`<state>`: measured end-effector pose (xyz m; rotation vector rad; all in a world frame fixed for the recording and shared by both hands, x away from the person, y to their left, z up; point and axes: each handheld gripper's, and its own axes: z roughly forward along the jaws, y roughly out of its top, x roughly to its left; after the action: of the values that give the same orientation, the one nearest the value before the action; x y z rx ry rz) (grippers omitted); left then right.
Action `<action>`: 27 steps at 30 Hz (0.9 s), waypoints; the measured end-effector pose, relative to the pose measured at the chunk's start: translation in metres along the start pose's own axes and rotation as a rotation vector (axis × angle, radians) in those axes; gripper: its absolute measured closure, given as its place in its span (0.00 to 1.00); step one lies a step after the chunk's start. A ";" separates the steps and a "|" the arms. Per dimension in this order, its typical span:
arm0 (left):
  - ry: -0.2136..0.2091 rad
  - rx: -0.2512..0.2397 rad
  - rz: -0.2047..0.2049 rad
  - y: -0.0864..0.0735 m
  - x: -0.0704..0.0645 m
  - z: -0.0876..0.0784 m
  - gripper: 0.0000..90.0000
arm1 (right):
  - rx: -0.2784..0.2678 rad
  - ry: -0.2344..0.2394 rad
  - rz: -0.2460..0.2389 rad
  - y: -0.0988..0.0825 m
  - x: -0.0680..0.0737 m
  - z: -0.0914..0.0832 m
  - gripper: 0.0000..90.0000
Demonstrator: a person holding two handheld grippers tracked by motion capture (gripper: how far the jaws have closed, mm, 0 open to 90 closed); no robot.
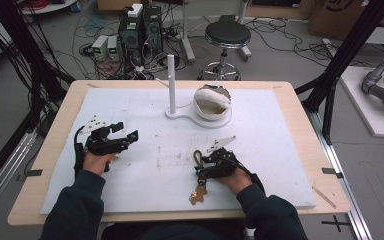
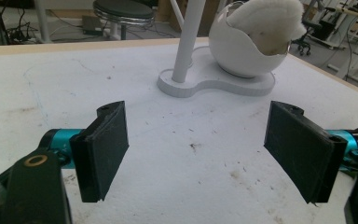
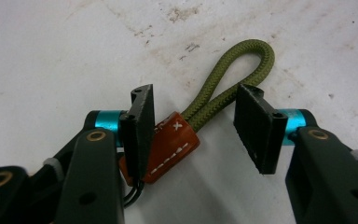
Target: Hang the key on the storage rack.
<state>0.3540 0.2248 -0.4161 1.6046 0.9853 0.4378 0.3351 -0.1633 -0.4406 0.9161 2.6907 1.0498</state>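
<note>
Right gripper (image 3: 193, 128) low over the white table (image 1: 280, 130) near its front edge, jaws spread to either side of a keychain strap: olive cord loop (image 3: 235, 74) lying flat between them, brown leather tab (image 3: 170, 147) touching the inner face of one jaw, not pinched. Left gripper (image 2: 196, 151) well apart at the table's left, jaws wide open over bare surface. Farther back, a white stand (image 1: 172, 70) with upright post and a cracked-egg bowl (image 1: 211, 102) holding white fluff.

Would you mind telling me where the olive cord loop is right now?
The olive cord loop lies flat on the white mat, front right in the high view, between the right gripper's open jaws beside its brown leather tab.
</note>
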 end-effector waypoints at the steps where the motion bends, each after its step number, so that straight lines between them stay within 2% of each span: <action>1: 0.001 -0.001 0.000 0.000 0.000 0.000 0.24 | 0.004 0.004 -0.002 0.001 0.001 0.000 0.61; 2: 0.000 -0.001 0.001 0.000 0.000 0.000 0.24 | 0.010 0.020 -0.010 0.001 0.001 -0.001 0.68; 5: -0.001 -0.001 0.000 0.000 0.000 0.000 0.24 | 0.014 0.045 -0.059 0.001 0.005 0.000 0.79; 6: -0.001 0.003 0.001 0.000 -0.001 0.000 0.24 | 0.012 0.036 -0.092 0.001 0.007 0.000 0.80; 8: -0.002 0.002 0.000 0.000 -0.001 0.001 0.24 | 0.014 0.025 -0.128 0.003 0.009 0.000 0.82; 10: -0.001 0.000 -0.002 0.000 0.000 0.001 0.24 | 0.000 -0.024 -0.177 0.003 0.012 -0.001 0.82; 11: -0.001 0.000 -0.001 0.000 0.000 0.000 0.24 | -0.011 -0.054 -0.183 0.004 0.011 -0.001 0.80; 12: 0.000 -0.002 -0.003 0.000 0.000 0.000 0.24 | -0.020 -0.071 -0.175 0.004 0.010 -0.002 0.76; 13: -0.001 -0.002 -0.003 0.000 0.000 0.000 0.24 | -0.028 -0.076 -0.147 0.004 0.007 -0.003 0.66; 14: -0.001 -0.002 -0.003 0.000 0.000 0.000 0.24 | -0.025 -0.066 -0.098 0.004 0.002 -0.003 0.61; 16: -0.004 0.001 -0.003 0.000 0.000 0.001 0.24 | 0.016 -0.043 -0.064 0.000 -0.002 0.000 0.57; 18: -0.004 0.002 -0.003 -0.001 0.000 0.001 0.24 | 0.012 -0.044 -0.074 -0.001 -0.001 -0.001 0.57; 20: -0.003 0.003 -0.005 -0.001 0.000 0.001 0.24 | 0.019 -0.059 -0.095 -0.001 0.000 -0.001 0.59; 23: -0.001 0.001 -0.005 -0.001 0.000 0.000 0.25 | 0.036 -0.063 -0.098 0.001 0.001 -0.004 0.77; 27: 0.003 -0.001 -0.016 -0.002 0.002 -0.001 0.25 | 0.030 -0.059 -0.077 0.001 0.001 -0.004 0.82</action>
<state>0.3539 0.2267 -0.4180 1.5943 0.9994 0.4296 0.3330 -0.1646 -0.4366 0.8278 2.6770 0.9545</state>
